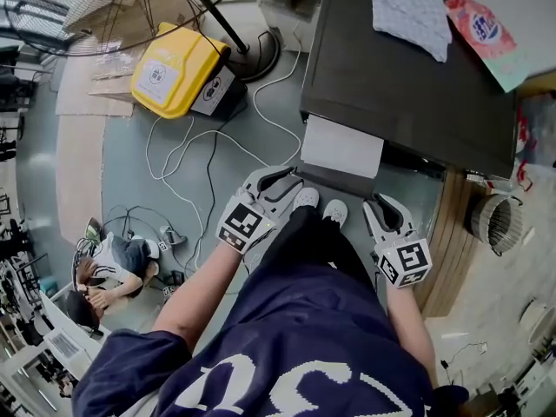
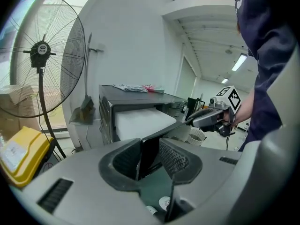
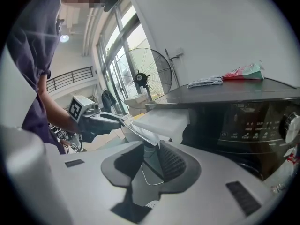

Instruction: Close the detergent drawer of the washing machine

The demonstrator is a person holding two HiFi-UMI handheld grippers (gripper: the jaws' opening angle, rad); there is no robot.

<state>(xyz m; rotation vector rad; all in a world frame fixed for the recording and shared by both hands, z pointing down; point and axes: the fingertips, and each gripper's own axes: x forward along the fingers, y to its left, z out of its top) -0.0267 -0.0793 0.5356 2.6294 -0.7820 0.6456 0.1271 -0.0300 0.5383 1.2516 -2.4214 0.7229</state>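
The dark washing machine (image 1: 400, 76) has its white detergent drawer (image 1: 340, 146) pulled out toward me. The drawer's dark front panel (image 1: 334, 181) runs between my two grippers. My left gripper (image 1: 291, 181) grips the panel's left end; in the left gripper view the dark panel (image 2: 151, 156) stands edge-on between the jaws of that gripper (image 2: 150, 146). My right gripper (image 1: 375, 205) holds the panel's right end, and the right gripper view shows the thin panel (image 3: 140, 132) entering the jaws of that gripper (image 3: 149, 153). Each gripper view shows the other gripper at the panel's far end.
A cloth (image 1: 408, 7) and a pink packet (image 1: 482, 29) lie on the machine's top. A standing fan's base (image 1: 256, 55), a yellow case (image 1: 174, 68) and loose white cables (image 1: 200, 146) are on the floor at left. A white basket (image 1: 497, 224) stands at right. A person (image 1: 109, 268) sits low at left.
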